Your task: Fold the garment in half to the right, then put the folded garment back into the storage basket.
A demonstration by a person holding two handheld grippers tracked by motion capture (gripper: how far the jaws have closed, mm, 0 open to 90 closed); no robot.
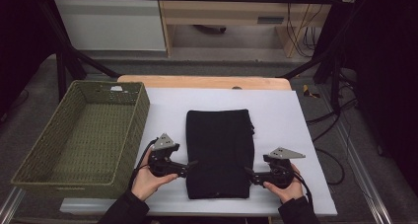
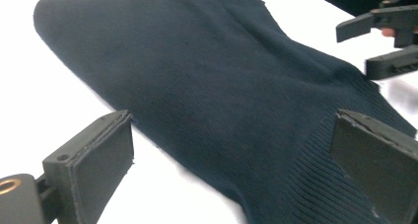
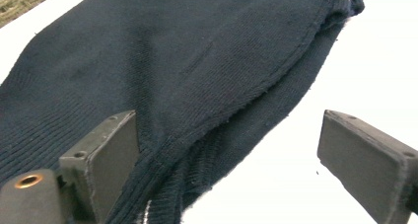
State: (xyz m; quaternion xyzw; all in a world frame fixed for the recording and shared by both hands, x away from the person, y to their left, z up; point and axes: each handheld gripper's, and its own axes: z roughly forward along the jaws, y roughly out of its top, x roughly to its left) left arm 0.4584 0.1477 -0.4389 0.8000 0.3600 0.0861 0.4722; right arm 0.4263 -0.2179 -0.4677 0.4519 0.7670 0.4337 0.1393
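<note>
1. The folded black knitted garment (image 1: pixel 219 152) lies flat on the white sheet (image 1: pixel 276 110) that covers the desk, near the desk's front edge and about midway between its left and right edges.
2. In the left gripper view, the ribbed band of the garment (image 2: pixel 212 86) runs along its near end.
3. In the right gripper view, the garment (image 3: pixel 197 61) shows stacked layers along its side edge, with a seam running along them.
4. The left gripper (image 1: pixel 190 165) sits at the garment's left edge near the front; its jaws stand wide apart and press on nothing, with that edge and the white sheet showing between them.
5. The right gripper (image 1: pixel 249 172) sits at the garment's right edge near the front; its jaws also stand wide apart with nothing clamped, one over the knit and the other over the bare sheet.
6. The rectangular olive-green woven basket (image 1: pixel 37 157) stands at the desk's left edge, just beside the white sheet.
</note>
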